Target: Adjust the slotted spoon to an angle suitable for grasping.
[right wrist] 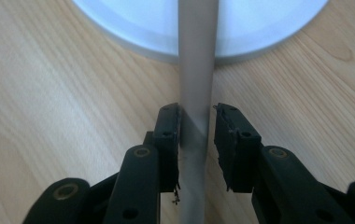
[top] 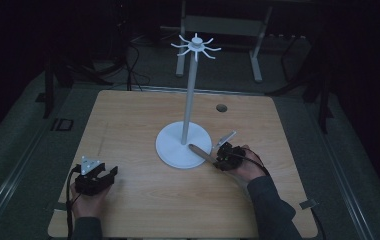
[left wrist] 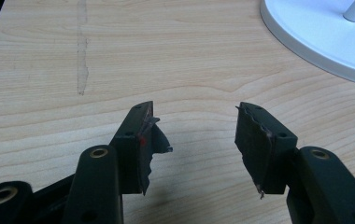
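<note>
Dim room, edges lost in dark; right gripper point(top: 213, 154) clamps a flat grey strip point(right wrist: 195, 93) reaching over the white stand point(top: 183, 147) base; left gripper point(left wrist: 195, 140) rests wide apart on the table point(top: 143, 200)

Your surface point(top: 143, 125) is light, pale wood with a wavy grain, plus a faint whitish streak running down it in the left gripper view. The stand point(top: 188, 100) is all white: round base, pole, the spoked top. Both claws are black, left claw point(left wrist: 194, 140) and right claw point(right wrist: 198, 140), and your left one has a tiny red dot on one pad. The strip point(right wrist: 195, 84) between your right claw's jaws is plain grey.
</note>
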{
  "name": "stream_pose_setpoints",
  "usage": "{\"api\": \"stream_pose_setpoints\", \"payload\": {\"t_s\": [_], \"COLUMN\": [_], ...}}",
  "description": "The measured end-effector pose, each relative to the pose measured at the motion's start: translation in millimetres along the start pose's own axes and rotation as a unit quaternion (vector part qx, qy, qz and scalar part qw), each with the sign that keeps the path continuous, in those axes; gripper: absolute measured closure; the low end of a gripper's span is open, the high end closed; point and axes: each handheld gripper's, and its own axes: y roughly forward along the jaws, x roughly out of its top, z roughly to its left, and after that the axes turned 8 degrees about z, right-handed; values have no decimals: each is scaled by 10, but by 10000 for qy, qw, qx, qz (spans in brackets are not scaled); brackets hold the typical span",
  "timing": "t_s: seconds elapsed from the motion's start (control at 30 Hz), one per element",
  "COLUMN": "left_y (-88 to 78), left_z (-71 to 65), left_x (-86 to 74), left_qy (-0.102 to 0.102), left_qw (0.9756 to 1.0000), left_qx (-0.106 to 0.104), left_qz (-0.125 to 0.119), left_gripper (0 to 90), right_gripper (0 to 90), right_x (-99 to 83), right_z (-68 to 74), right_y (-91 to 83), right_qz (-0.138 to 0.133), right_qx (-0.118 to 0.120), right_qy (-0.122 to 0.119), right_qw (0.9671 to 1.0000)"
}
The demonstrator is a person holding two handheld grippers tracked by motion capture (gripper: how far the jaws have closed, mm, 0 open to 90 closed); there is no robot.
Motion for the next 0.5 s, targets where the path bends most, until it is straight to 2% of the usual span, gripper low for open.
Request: {"api": "stream_pose_setpoints", "payload": {"t_s": [0.27, 0.3, 0.5], "left_y": [1, 1, 2], "left_z": [1, 0, -2], "left_x": [1, 1, 2], "left_qy": [-5, -5, 4], "left_qw": [10000, 10000, 10000], "left_qx": [0, 3, 7], "left_qz": [-3, -1, 5], "left_gripper": [478, 478, 478], "right_gripper": [721, 724, 734], "right_x": [89, 91, 107], "right_z": [-9, -12, -5], "right_y": [125, 138, 143], "right_qz": [267, 285, 275], "right_qx": [21, 2, 20], "right_qy": [33, -18, 45], "right_qw": [9996, 9996, 9996]}}
